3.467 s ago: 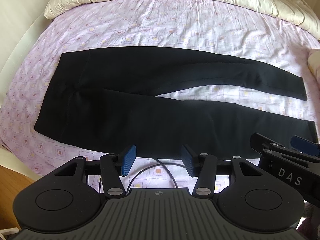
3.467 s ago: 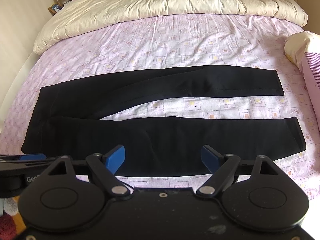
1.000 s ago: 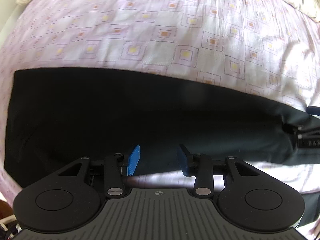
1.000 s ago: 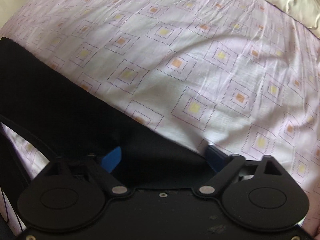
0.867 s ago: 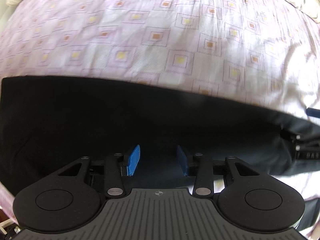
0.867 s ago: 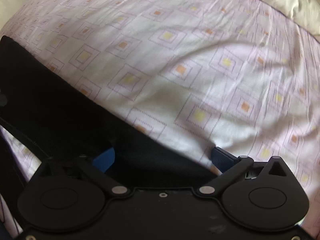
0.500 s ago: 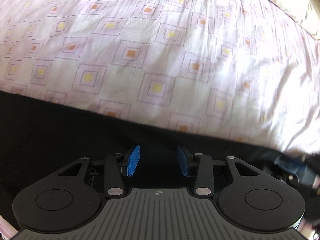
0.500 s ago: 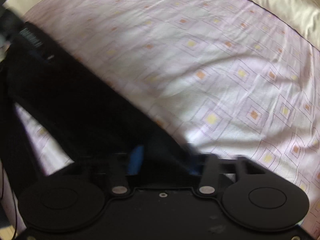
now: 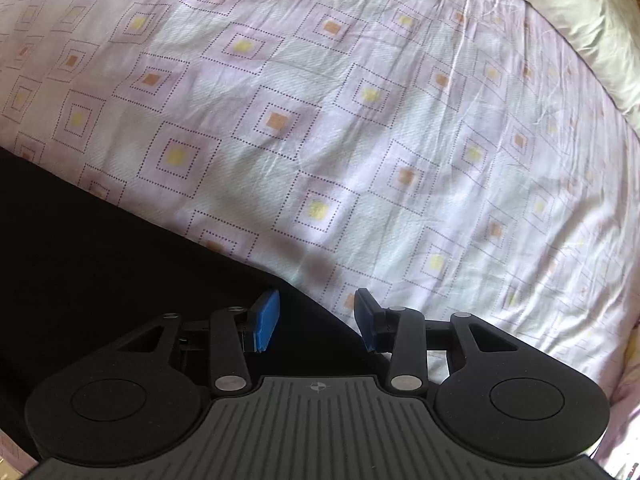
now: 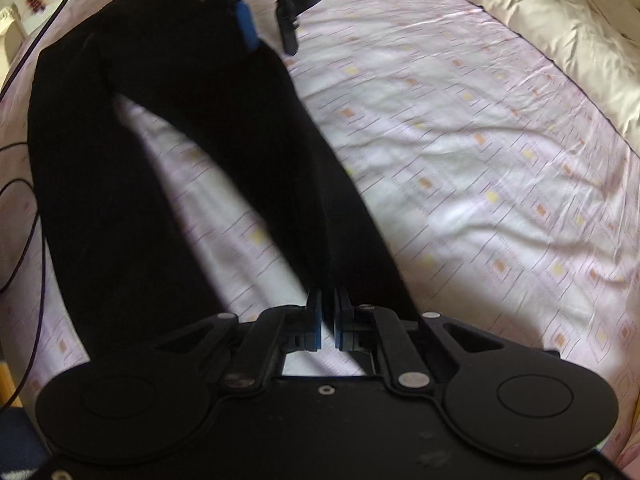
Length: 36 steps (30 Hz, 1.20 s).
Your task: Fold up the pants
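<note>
Right claw has grabbed a pant leg, left one just hovering at the fabric edge

The right gripper (image 10: 327,322) has just closed, pinching the black pants (image 10: 168,128); their legs run lengthwise away toward the left gripper (image 9: 316,320), half open, holding nothing. No readable writing. Open bedsheet (image 9: 360,120) stretches toward the duvet (image 10: 520,12).

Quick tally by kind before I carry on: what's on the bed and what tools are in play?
Black pants: 1
Patterned pink bedsheet: 1
Cream duvet: 1
Tools: 2, the left tool and the right tool
Dark cable at the bed's edge: 1
Total: 6
</note>
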Each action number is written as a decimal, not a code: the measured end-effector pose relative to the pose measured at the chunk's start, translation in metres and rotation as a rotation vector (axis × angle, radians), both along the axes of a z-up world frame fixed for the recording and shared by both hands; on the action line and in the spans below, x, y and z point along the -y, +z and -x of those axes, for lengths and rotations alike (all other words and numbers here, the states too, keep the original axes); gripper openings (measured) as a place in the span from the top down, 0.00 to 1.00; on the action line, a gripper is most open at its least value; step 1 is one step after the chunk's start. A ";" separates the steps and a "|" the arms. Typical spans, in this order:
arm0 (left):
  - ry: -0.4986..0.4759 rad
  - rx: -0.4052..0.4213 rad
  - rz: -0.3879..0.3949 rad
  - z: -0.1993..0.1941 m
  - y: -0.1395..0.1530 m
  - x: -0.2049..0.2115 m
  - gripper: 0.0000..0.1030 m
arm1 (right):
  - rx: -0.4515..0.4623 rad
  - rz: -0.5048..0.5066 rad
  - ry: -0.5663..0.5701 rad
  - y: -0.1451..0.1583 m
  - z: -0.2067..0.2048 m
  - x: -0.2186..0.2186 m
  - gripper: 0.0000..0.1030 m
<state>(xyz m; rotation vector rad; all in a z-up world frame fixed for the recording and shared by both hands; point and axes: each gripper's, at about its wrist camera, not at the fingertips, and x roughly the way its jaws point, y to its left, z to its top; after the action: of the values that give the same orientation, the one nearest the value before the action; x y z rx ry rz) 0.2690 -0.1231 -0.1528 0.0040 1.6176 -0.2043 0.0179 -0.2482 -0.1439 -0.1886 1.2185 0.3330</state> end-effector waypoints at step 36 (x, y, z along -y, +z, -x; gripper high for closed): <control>-0.135 0.158 0.090 0.173 0.042 -0.086 1.00 | -0.072 -0.220 -1.209 0.005 0.015 0.086 0.96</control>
<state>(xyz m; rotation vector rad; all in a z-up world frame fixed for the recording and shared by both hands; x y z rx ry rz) 0.0960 -0.0370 -0.1108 0.0594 1.4500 -0.3719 0.0032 -0.3339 -0.1385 0.7445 1.1549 -0.5863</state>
